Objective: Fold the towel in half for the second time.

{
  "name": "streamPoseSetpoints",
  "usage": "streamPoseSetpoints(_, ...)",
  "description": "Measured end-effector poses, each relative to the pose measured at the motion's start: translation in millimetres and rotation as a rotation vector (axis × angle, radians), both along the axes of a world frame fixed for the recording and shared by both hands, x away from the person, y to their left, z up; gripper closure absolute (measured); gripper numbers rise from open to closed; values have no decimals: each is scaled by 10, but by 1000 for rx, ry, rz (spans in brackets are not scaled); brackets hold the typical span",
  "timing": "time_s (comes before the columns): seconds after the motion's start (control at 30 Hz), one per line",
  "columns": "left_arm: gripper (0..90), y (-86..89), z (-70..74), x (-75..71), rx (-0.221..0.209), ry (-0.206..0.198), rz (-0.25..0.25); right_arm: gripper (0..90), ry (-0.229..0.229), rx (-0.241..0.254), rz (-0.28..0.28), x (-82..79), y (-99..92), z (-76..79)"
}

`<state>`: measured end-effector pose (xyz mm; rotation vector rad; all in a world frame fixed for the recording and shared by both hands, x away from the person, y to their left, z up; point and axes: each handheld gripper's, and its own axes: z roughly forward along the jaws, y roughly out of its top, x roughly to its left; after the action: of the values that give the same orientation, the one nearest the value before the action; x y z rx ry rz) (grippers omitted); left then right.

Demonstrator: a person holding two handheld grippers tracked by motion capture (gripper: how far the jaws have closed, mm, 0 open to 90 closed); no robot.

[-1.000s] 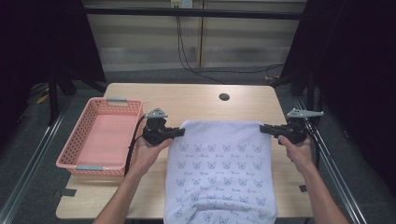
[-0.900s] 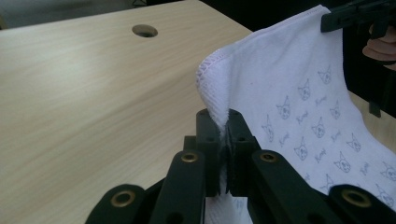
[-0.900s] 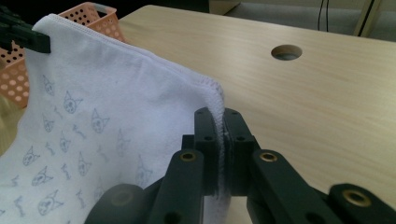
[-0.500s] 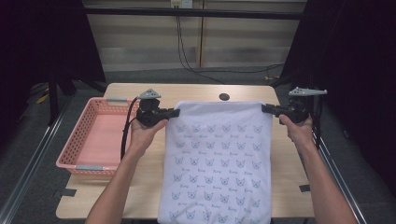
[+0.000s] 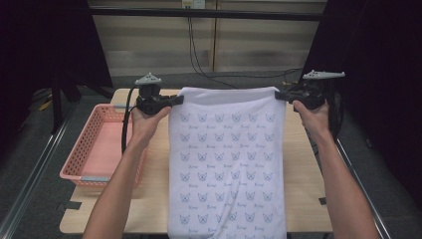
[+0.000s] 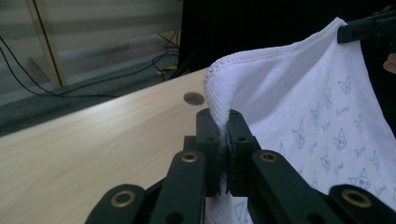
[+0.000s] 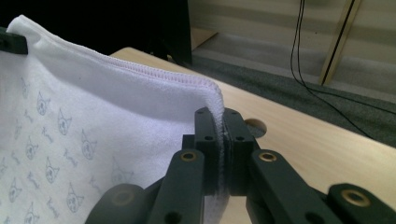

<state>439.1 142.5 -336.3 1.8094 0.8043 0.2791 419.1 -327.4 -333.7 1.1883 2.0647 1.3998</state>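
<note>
Evidently the main risk is a corner slipping: each gripper pinches only a small bite of the white towel (image 5: 227, 164) at its top hem, and the cloth hangs long, its lower end going out of the high view at the near table edge. The left gripper (image 6: 223, 154) has its jaws closed on the towel's top-left corner, and the right gripper (image 7: 220, 149) has its jaws closed on the top-right corner (the hem runs taut between them). A sharper pull apart, or the hanging weight dragging over the near edge, could tug a corner free.

For room, the wooden table (image 5: 303, 164) lies bare on the right side and beyond the hem, apart from a small round hole (image 6: 194, 98). On the left, the pink basket (image 5: 94, 149) sits near the left forearm, so a leftward swing could snag it.
</note>
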Motion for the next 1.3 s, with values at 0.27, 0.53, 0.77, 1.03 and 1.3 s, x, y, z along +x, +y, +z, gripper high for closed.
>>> streamPoseSetpoints(0.27,866,-38,508,108,-15,-89,16,869,-74,11,-29,100,-62,461)
streamPoseSetpoints(0.53,866,-46,477,-71,27,-86,-15,869,-85,57,-5,-69,-129,491)
streamPoseSetpoints(0.77,866,-87,223,-515,36,-56,-80,870,-26,53,49,-423,-137,83)
streamPoseSetpoints(1.03,865,5,-256,-1208,83,-4,-153,870,70,30,123,-1081,-186,-295)
streamPoseSetpoints(1.3,864,154,-840,-1681,81,134,-182,870,193,-17,196,-1763,-59,-801)
